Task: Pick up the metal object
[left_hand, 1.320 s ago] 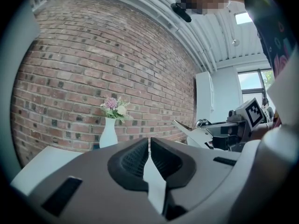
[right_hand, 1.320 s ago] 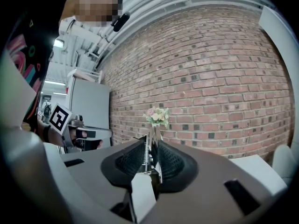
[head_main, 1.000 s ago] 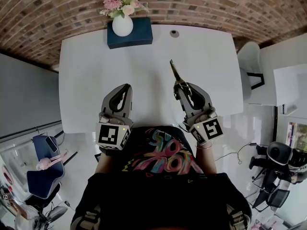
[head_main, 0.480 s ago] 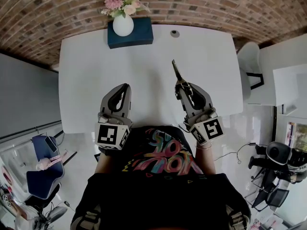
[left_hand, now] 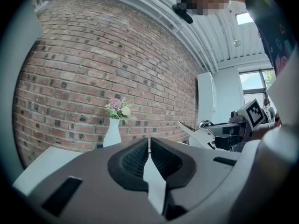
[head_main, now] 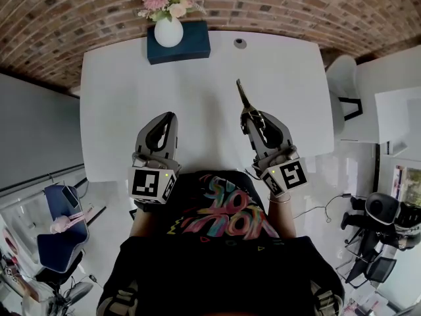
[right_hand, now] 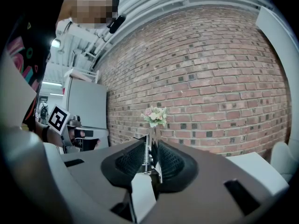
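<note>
One metal object (head_main: 242, 96), thin and spring-loaded, is clamped by its near end in my right gripper (head_main: 248, 116). Its tip points toward the vase (head_main: 168, 33) but stays well short of it. It looks light, stiff and slick, so I judge a hold close to the spring safest against twisting. My left gripper (head_main: 168, 120) is closed on nothing, also well short of the vase. Only white worktop (head_main: 118, 110) lies between, so nothing blocks me.
</note>
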The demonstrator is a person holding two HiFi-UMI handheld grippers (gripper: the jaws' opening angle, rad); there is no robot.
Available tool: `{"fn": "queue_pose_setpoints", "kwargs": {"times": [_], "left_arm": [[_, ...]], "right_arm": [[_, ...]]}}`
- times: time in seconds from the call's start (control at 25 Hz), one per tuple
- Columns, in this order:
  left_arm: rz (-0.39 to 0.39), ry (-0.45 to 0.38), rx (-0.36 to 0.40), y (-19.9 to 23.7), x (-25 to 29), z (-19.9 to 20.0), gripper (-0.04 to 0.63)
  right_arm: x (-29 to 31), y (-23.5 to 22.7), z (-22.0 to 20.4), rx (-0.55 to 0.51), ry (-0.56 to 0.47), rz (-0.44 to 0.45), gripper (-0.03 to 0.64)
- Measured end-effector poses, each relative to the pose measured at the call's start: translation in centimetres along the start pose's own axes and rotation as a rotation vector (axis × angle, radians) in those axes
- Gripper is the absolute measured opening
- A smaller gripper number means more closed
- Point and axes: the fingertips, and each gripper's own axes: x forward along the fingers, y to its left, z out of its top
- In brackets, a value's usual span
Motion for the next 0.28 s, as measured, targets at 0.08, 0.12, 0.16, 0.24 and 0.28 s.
{"fn": "queue_pose_setpoints", "kwargs": {"times": [0.08, 0.12, 0.16, 0.24, 0.28], "left_arm": [[-0.002, -0.003, -0.001, -0.05, 0.09, 0.01, 0.034], [-0.002, -0.003, -0.001, -0.07, 0.16, 0.02, 0.034], [-0.003, -0.003, 0.000, -0.09, 0.23, 0.04, 0.034], [-0.005, -0.005, 0.001, -0.10, 0.35, 0.06, 0.034], [-0.006, -0.005, 0.002, -0.10, 0.40, 0.07, 0.034]], "right_arm": [[-0.17, -0.18, -0.45, -0.007, 0.016, 0.004, 0.106], [-0.17, -0.24, -0.48, -0.008, 0.017, 0.004, 0.107], [-0.20, -0.34, -0.60, -0.009, 0.022, 0.005, 0.106], [-0.31, -0.53, -0.95, -0.014, 0.033, 0.006, 0.106], [-0.36, -0.61, -1.10, -0.017, 0.038, 0.007, 0.107]]}}
